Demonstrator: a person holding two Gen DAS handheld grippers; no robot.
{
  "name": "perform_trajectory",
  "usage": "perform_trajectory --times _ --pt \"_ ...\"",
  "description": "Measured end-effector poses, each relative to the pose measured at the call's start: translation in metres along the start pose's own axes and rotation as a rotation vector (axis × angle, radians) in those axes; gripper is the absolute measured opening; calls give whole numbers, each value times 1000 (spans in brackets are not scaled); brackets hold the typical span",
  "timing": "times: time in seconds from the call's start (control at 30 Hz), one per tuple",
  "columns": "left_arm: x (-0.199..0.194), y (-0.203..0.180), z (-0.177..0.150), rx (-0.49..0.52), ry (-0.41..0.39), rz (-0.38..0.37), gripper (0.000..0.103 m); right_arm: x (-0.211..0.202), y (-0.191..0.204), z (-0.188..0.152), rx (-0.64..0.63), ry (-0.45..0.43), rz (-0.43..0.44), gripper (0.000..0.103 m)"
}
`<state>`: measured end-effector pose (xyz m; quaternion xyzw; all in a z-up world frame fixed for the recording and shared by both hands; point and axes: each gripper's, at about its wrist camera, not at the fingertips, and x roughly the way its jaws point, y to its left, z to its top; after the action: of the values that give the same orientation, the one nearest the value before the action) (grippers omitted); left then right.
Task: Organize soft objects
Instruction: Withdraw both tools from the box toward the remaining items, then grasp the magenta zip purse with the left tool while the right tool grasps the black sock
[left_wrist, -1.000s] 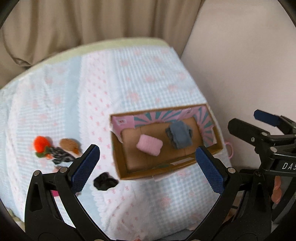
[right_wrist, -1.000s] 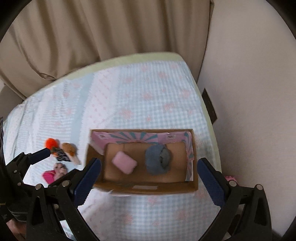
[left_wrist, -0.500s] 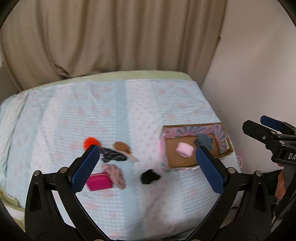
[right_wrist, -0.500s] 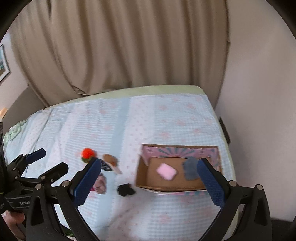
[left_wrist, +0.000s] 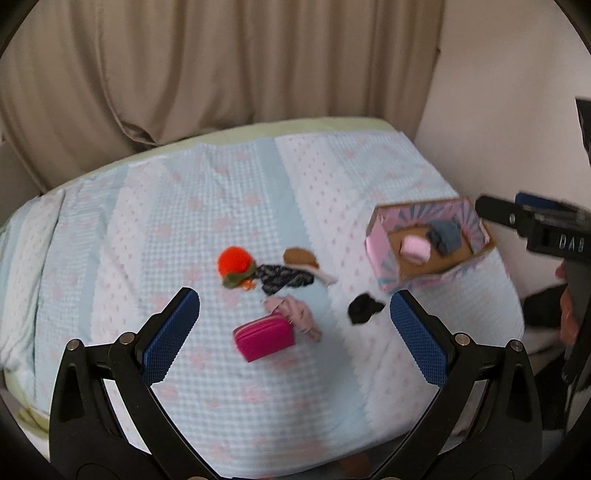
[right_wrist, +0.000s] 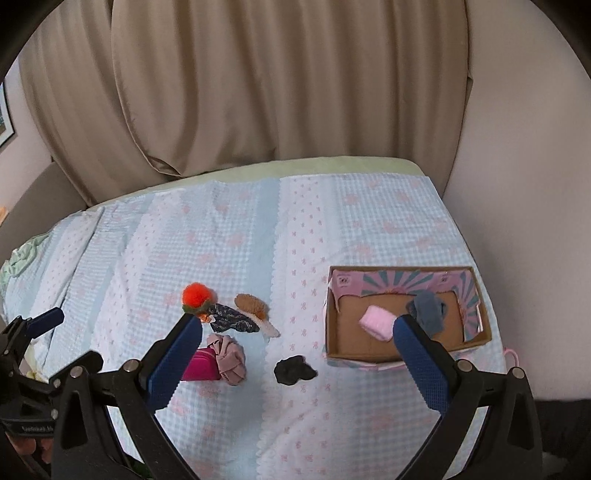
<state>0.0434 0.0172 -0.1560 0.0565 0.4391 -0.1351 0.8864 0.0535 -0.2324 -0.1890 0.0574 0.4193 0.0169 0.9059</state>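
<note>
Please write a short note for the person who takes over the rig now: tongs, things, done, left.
Left tongs and right tongs: both open, empty, above the bed.
Done: pink roll and grey cloth lie in the cardboard box.
Left on the blanket: black piece, magenta pouch, dusty-pink cloth, dark patterned cloth, brown piece, orange pompom.

An open shallow cardboard box with pink-and-teal printed flaps (right_wrist: 402, 350) holds a rolled pale pink cloth (right_wrist: 376, 322) beside a crumpled blue-grey cloth (right_wrist: 428, 312). Left of the box lie a black fabric wad (right_wrist: 293, 370), mauve scrunched cloth (right_wrist: 229, 354), magenta zipped pouch (left_wrist: 264, 338), navy patterned cloth (right_wrist: 232, 321), tan fuzzy piece (right_wrist: 253, 305) and orange pompom (right_wrist: 197, 293).
</note>
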Motion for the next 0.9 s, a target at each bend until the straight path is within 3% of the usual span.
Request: perform_trajectory --times 0.27,0.47,0.73,0.9 --pt "71 24 -40 205 112 -39 103 39 25 -31 45 52 -71 103" --pt "152 31 -80 358 205 -51 103 96 37 -63 77 96 -80 103" --pt "240 22 -127 563 255 -47 103 184 27 -103 154 158 -143 103" --pt "274 18 -140 629 269 -59 103 224 22 -122 201 190 -174 103"
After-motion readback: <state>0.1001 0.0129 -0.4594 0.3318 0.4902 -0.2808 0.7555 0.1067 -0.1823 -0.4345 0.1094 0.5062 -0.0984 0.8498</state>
